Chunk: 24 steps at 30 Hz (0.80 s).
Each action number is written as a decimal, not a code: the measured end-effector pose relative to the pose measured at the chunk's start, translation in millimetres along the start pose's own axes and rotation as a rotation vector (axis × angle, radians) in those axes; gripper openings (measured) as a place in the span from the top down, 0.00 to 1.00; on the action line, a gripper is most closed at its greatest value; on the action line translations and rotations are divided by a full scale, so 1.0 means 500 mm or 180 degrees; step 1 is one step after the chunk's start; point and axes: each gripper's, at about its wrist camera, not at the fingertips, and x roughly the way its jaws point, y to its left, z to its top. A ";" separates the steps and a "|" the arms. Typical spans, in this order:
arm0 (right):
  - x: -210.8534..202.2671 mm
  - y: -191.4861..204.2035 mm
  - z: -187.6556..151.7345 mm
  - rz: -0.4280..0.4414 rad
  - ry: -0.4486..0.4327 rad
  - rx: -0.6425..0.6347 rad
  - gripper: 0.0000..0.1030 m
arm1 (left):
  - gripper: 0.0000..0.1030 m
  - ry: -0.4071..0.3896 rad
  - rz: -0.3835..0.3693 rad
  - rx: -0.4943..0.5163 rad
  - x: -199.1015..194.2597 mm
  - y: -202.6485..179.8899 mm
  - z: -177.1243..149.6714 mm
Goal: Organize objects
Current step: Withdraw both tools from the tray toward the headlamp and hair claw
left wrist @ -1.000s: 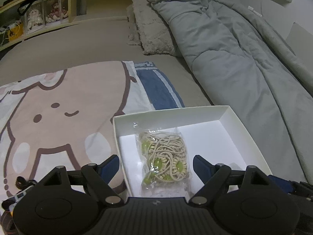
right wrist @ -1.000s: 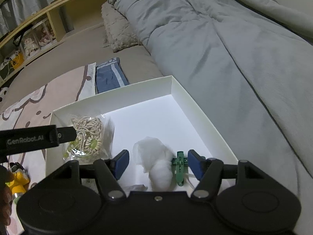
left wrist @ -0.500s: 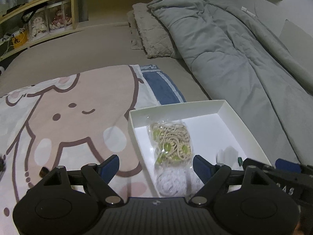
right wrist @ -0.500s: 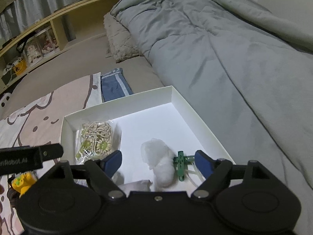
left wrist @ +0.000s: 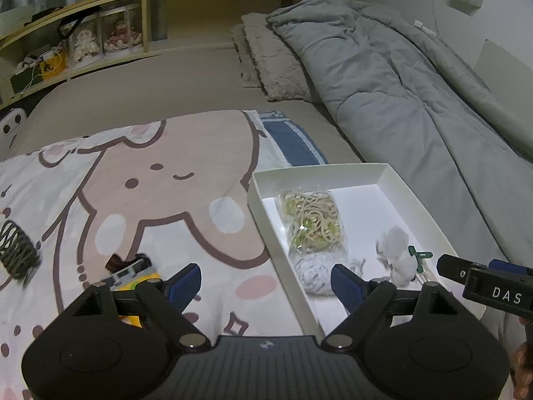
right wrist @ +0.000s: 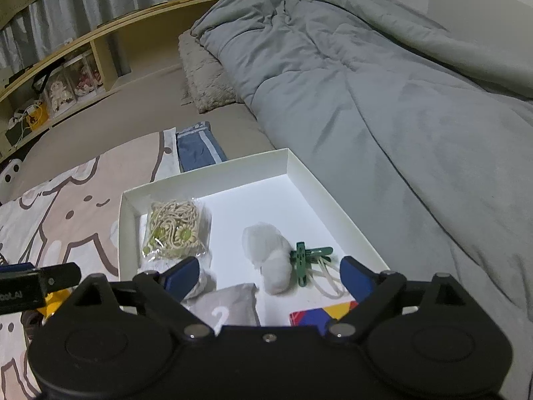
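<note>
Left gripper [left wrist: 266, 285]: my jaws were opening, nothing between them
Right gripper [right wrist: 269, 275]: opening, empty, over the box [right wrist: 336, 196]
Clip [right wrist: 304, 258]: inside box
Toy [left wrist: 133, 275]: left of box; I should straddle it squarely

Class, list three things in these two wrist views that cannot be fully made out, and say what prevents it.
1. Yellow object, left wrist view: largely hidden behind the left tongs.
2. Coloured card, right wrist view: its near part covered by the right tongs.
3. Dark coiled object, left wrist view: blurred, cut off by the left edge.
</note>
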 end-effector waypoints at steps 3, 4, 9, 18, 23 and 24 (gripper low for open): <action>-0.011 0.004 -0.010 -0.0009 0.0008 -0.0029 0.10 | 0.12 -0.0007 0.0013 -0.0008 -0.013 0.010 -0.012; -0.014 0.006 -0.013 -0.0014 0.0012 -0.0041 0.10 | 0.11 -0.0008 0.0020 -0.0013 -0.017 0.014 -0.016; -0.028 0.014 -0.030 -0.0035 0.0017 -0.0129 0.07 | 0.01 0.0028 0.0055 -0.0004 -0.024 0.031 -0.039; -0.052 0.029 -0.049 -0.0072 -0.0039 -0.0210 0.00 | 0.00 0.0083 0.0124 -0.0097 -0.023 0.060 -0.073; -0.051 0.040 -0.059 -0.0098 0.0000 -0.0311 0.00 | 0.00 0.0091 0.0163 -0.0141 -0.024 0.070 -0.081; -0.052 0.042 -0.060 -0.0106 -0.0001 -0.0321 0.00 | 0.00 0.0095 0.0164 -0.0146 -0.024 0.072 -0.082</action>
